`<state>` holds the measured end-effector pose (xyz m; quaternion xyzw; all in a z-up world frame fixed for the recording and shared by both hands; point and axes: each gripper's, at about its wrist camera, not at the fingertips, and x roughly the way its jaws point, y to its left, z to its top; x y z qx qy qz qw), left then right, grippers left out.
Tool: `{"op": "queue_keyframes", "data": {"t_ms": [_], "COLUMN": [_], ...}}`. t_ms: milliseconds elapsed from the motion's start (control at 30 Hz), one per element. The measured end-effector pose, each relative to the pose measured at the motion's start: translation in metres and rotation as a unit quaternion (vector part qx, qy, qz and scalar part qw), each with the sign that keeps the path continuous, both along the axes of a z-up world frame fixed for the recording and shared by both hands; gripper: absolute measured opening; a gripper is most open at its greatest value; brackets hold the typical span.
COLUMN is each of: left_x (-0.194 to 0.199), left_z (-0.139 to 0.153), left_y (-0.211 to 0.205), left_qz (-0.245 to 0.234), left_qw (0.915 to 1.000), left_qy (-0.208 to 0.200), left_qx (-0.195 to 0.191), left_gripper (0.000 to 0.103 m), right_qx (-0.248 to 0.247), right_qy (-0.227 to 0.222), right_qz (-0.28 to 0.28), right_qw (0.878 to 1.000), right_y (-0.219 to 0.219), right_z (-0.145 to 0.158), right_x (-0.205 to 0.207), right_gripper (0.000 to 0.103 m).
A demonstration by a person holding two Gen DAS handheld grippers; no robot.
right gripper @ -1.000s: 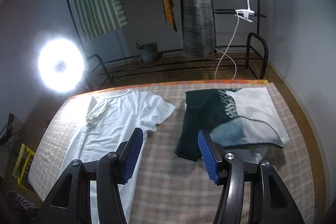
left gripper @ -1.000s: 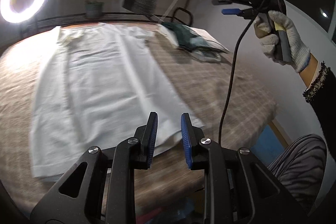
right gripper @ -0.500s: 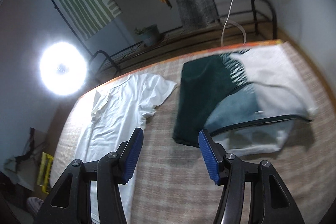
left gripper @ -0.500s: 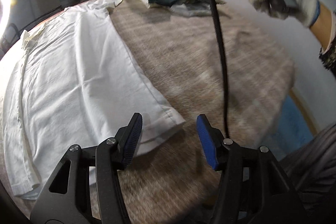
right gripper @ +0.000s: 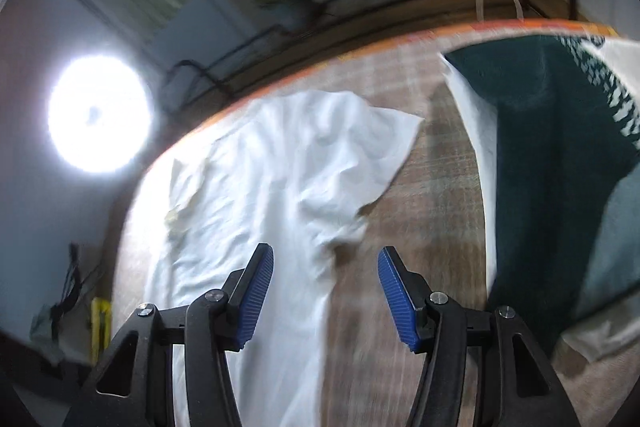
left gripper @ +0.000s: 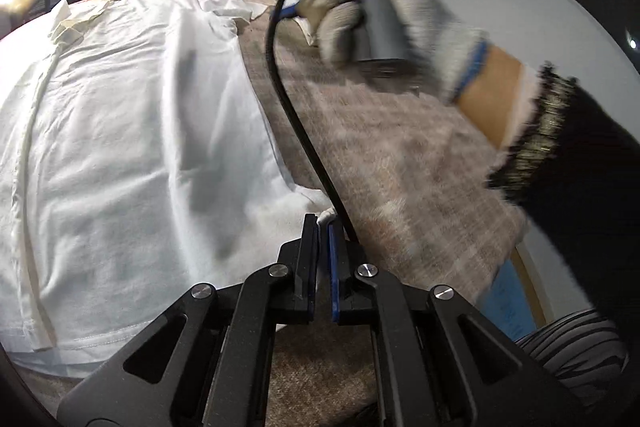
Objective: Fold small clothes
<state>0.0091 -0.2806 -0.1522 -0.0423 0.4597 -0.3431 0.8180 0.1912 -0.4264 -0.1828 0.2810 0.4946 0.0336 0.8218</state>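
Left gripper (left gripper: 323, 223), open a second ago, now clamped on white shirt (left gripper: 132, 131) hem corner; right gripper (right gripper: 326, 263) lower over shirt, fingers (right gripper: 394, 291) unchanged, half open, empty.

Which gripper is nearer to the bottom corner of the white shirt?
Left. The left gripper is shut on that corner of the white shirt. The right gripper is open, far up by the sleeve.

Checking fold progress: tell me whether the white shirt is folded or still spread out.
Spread flat. The white shirt lies open on the table, sleeve out; the left tool pinches its hem corner.
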Motion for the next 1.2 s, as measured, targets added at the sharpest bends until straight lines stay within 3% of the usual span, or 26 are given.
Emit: {"op": "queue_keyframes", "data": {"t_ms": [233,267,300,333,400,533,633,933,1200], "left_x": [0.003,0.003,0.004,0.004,0.005,0.006,0.008,0.009,0.005], "left_z": [-0.004,-0.004,-0.005,-0.005,-0.004,-0.002,-0.004,0.006,-0.004], "left_y": [0.006,0.007,0.007,0.008,0.011,0.018,0.029,0.084,0.142], "left_qz": [0.003,0.004,0.004,0.006,0.009,0.018,0.026,0.074,0.142], "left_qw": [0.9999,0.9998,0.9997,0.9995,0.9986,0.9973,0.9954,0.9889,0.9790], "left_qy": [0.010,0.012,0.015,0.020,0.031,0.035,0.049,0.056,0.076], "left_qx": [-0.010,-0.014,-0.018,-0.024,-0.042,-0.063,-0.077,-0.116,-0.125], "left_gripper": [0.002,0.002,0.002,0.002,0.002,0.002,0.002,0.002,0.002], "right_qx": [0.060,0.056,0.056,0.052,0.035,-0.022,-0.073,-0.150,-0.219], "right_qy": [-0.001,-0.004,-0.002,-0.004,-0.017,-0.046,-0.043,-0.052,-0.041], "right_qz": [-0.040,-0.036,-0.026,-0.027,-0.040,-0.033,-0.019,0.036,0.120], "right_qw": [0.997,0.998,0.998,0.998,0.998,0.998,0.996,0.987,0.968], "right_y": [-0.004,-0.002,0.000,0.000,-0.002,0.010,0.030,0.100,0.196], "right_z": [-0.030,-0.030,-0.030,-0.030,-0.020,0.010,0.024,0.058,0.052], "right_x": [0.022,0.024,0.028,0.029,0.029,0.034,0.041,0.061,0.091], "right_gripper": [0.050,0.039,0.019,0.009,0.003,0.002,0.002,0.002,0.002]}}
